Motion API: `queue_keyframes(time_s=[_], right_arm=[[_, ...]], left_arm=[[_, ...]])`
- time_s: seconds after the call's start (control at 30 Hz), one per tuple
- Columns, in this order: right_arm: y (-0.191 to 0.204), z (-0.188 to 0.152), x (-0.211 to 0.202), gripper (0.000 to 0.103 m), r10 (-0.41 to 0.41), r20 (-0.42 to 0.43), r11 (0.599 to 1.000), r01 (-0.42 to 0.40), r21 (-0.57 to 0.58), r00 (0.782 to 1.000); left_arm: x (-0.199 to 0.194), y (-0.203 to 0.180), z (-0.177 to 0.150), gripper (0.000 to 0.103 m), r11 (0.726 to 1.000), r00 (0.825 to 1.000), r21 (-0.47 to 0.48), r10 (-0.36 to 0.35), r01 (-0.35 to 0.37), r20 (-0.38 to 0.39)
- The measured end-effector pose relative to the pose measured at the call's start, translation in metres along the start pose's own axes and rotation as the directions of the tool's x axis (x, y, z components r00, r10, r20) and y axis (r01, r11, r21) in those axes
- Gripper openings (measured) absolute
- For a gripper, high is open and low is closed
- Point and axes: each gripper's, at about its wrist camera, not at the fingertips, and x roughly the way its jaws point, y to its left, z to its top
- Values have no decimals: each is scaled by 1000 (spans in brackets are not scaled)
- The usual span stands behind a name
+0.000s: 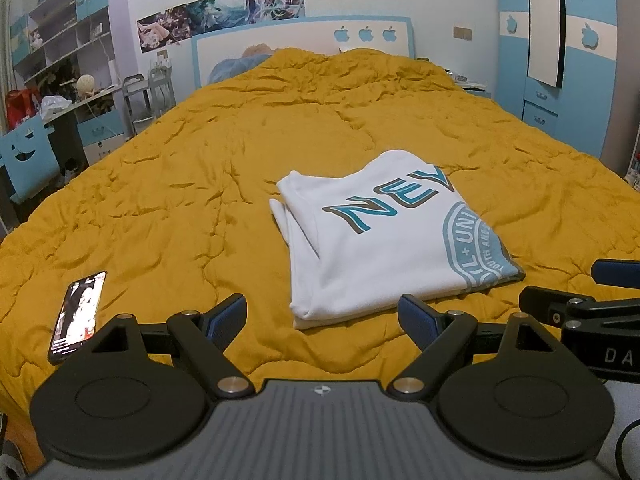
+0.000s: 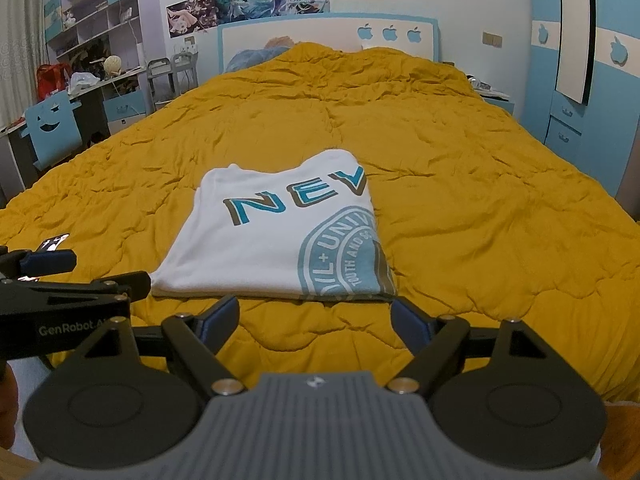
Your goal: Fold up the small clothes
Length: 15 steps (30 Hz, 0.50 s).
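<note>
A white shirt (image 1: 372, 240) with blue letters is seen on the yellow blanket (image 1: 200, 168) of a big bed. The shirt is already folded into a neat flat pack, with layers stacked at its left edge. It lies near the foot of the bed, just in front of both tools, so it is easy to reach from where the person stands.

The left hand-held gripper (image 1: 322, 316) is held low over the blanket, just short of the shirt's near edge. Its two fingers are spread wide, and nothing is pinched between them. The right hand-held gripper (image 2: 314, 314) is held the same way, spread wide and empty, close to the shirt's near edge. Each tool can be seen from the side in the other view, so they are kept side by side.

A phone (image 1: 78, 316) is laid on the blanket to the left, well apart from the shirt, so it is out of the way.

The folding looks almost done or done. One more fold may be planned, and both near corners could be grabbed for it.
</note>
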Motion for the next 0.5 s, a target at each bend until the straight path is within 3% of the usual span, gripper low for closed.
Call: queue_keyframes(time_s=[0.5], right_arm=[[-2, 0, -4, 76, -15, 28, 1000, 15, 10, 999]], left_arm=[[-4, 1, 2, 100, 1000, 999, 12, 1, -2, 49]])
